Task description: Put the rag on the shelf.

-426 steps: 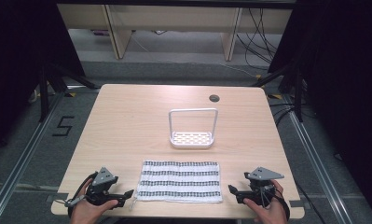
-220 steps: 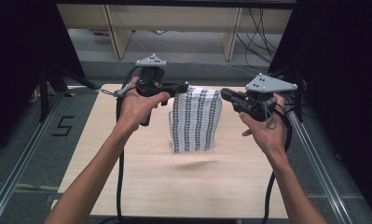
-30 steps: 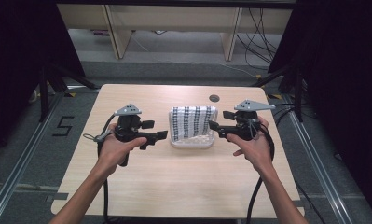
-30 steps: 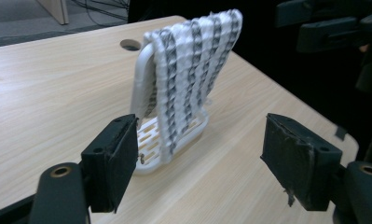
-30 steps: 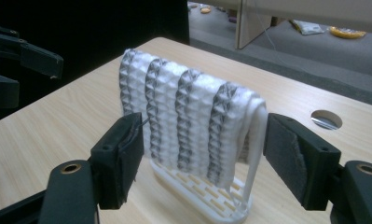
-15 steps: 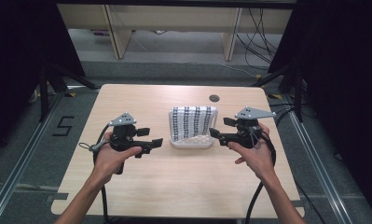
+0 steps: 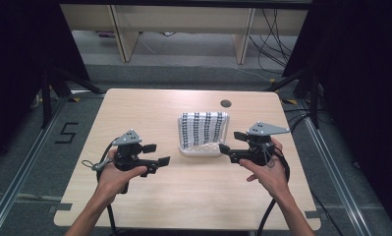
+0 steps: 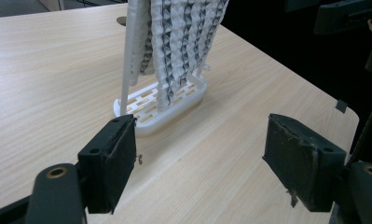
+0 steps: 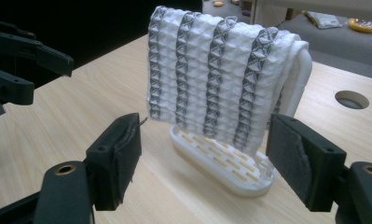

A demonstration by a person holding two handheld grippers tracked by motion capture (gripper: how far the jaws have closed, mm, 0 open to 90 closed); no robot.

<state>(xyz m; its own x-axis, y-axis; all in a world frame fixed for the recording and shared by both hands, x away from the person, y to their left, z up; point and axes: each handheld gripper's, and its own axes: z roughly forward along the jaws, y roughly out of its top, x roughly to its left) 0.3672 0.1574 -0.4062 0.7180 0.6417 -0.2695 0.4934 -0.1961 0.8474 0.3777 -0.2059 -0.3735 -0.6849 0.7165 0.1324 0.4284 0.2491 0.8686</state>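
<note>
Light wood worktop (image 7: 183, 196) sitting on a grey floor, dark curtains either side, cables trailing around at the back. From the high view, a white rack (image 7: 201, 147) stands a bit right of centre with a striped towel (image 7: 203, 129) draped over its top bar, and there's a round hole (image 7: 226, 103) in the wood behind it. The left gripper (image 7: 156, 155) hovers to the left of the rack, the right gripper (image 7: 222, 147) just beside the rack's right end, each one held in a hand.

Left gripper view: jaws spread wide with nothing between them, pointing at the rack's slotted base (image 8: 160, 105), the towel (image 8: 179, 42) hanging down onto it.

Right gripper view: same deal, jaws wide apart and holding nothing. Towel (image 9: 216, 70) folded over the bar, grey and white stripes running down, lower edge hanging just above the base (image 9: 221, 161).
</note>
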